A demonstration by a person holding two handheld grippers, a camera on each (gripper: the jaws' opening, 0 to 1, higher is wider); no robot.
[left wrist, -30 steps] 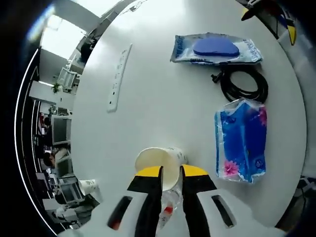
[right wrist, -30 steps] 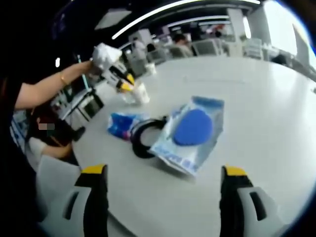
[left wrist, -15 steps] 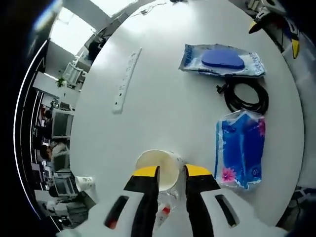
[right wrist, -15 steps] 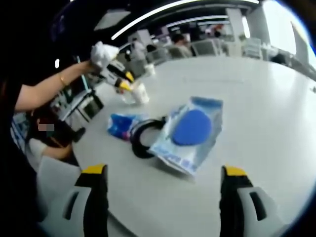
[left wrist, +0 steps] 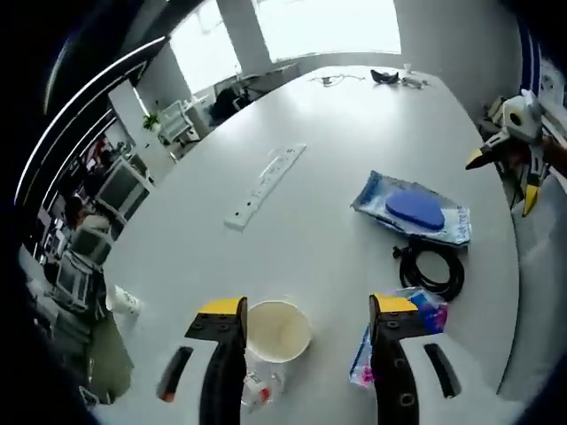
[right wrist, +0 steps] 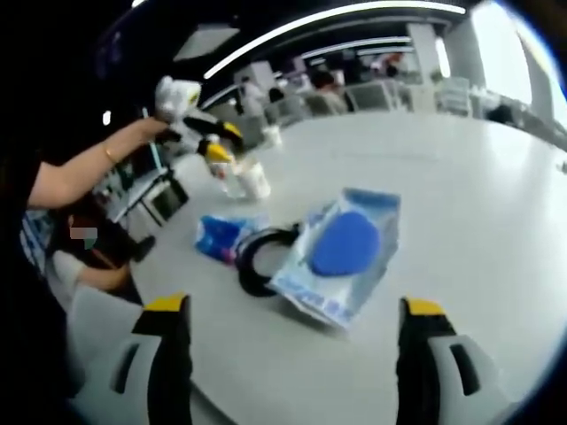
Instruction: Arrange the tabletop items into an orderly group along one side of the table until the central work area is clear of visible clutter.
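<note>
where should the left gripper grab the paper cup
Grip the paper cup across its open rim or upper wall, coming straight down from above. It stands upright with its mouth up between the open jaws of the left gripper, and a small clear bottle sits tight against its near side, so a low side approach looks crowded.

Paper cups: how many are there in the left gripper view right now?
2. One cup stands on the table between the open left gripper jaws; a second cup sits off the table edge at far left. Others may be hidden.
</note>
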